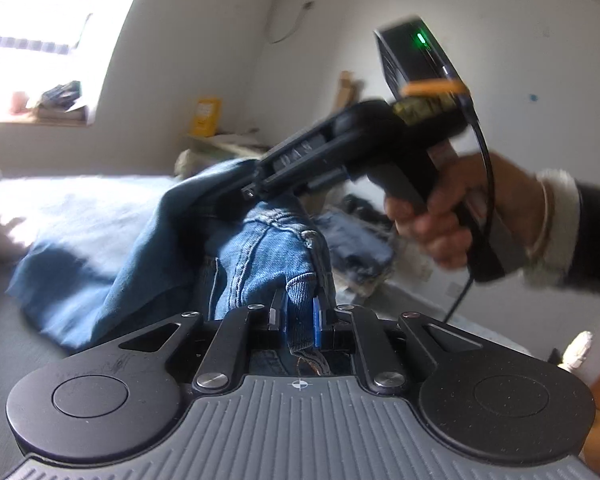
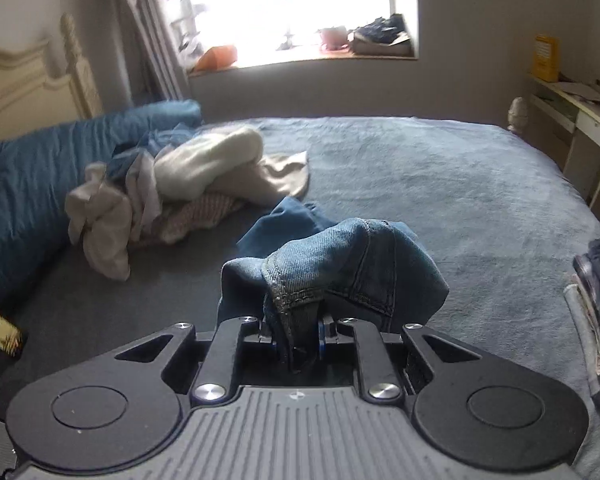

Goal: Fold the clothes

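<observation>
Blue denim jeans (image 1: 260, 248), lifted above the bed (image 2: 440, 184), with most of the fabric draping down toward the grey cover. The left hand-held gripper (image 1: 296, 312) is clamped narrowly on a seamed fold of the denim; the right hand-held gripper (image 2: 298, 332) likewise pinches a stitched hem. In the left wrist view, 1 hand (image 1: 440, 216) grips the right tool's handle. A heap of pale unfolded clothes (image 2: 172, 196) lies on the bed near a blue duvet (image 2: 24, 184). No containers are distinguishable.

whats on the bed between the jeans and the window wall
In the right wrist view, only bare grey bedspread lies between the jeans and the window wall; the pile of pale clothes sits off to the left.
</observation>
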Demonstrator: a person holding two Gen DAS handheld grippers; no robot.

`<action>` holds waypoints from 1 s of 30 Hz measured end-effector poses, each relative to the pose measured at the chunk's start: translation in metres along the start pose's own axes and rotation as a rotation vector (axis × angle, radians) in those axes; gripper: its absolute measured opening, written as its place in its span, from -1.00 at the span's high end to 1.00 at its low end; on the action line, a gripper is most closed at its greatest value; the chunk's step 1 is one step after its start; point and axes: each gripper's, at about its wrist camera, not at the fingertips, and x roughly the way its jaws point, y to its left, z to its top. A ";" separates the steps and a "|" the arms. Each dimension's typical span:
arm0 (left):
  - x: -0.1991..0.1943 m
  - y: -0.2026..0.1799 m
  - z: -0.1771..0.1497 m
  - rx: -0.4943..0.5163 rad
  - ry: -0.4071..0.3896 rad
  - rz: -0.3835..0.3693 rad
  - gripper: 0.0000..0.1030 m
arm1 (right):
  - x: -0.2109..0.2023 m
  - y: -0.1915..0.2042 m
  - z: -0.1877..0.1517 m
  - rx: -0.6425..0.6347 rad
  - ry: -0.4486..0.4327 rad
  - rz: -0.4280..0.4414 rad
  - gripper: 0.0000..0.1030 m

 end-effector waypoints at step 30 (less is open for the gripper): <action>-0.104 0.154 -0.129 -0.282 0.068 0.526 0.14 | 0.194 0.077 -0.045 0.263 0.248 0.354 -0.42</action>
